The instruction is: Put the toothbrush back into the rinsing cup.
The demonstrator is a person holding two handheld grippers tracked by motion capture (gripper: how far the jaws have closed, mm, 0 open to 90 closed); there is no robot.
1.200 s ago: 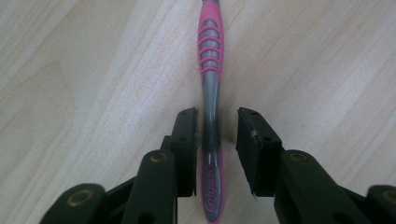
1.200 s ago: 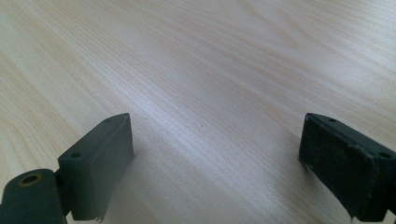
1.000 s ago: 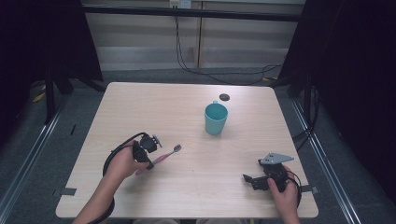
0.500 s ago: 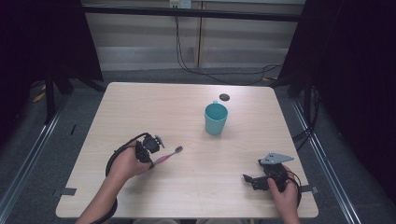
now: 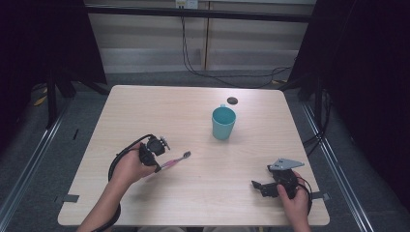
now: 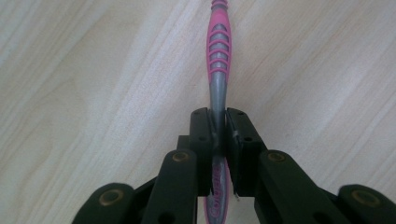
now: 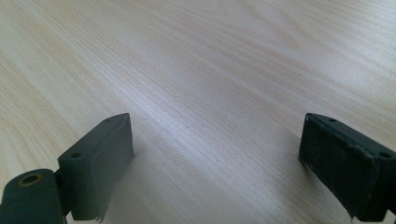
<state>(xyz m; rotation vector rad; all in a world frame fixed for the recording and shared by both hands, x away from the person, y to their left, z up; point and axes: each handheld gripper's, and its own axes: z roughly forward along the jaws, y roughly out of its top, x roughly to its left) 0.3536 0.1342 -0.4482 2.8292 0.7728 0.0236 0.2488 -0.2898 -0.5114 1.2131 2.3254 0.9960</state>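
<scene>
A pink and grey toothbrush [image 5: 174, 161] [image 6: 218, 70] is held just above the wooden table [image 5: 169, 116] at its front left, head pointing right toward the middle. My left gripper [image 5: 157, 166] [image 6: 218, 126] is shut on its handle, the jaws pinching the grey part. A teal cup [image 5: 224, 123] stands upright near the table's middle, well beyond the brush head. At the front right my right gripper [image 5: 257, 186] [image 7: 215, 163] rests low over bare wood, jaws wide open with nothing between them.
A small dark round disc [image 5: 232, 100] lies behind the cup near the far edge. Black curtains and metal frame rails flank the table. Cables trail on the floor beyond the far edge.
The left hand has shifted slightly with the toothbrush in its grip. The right gripper has stayed put.
</scene>
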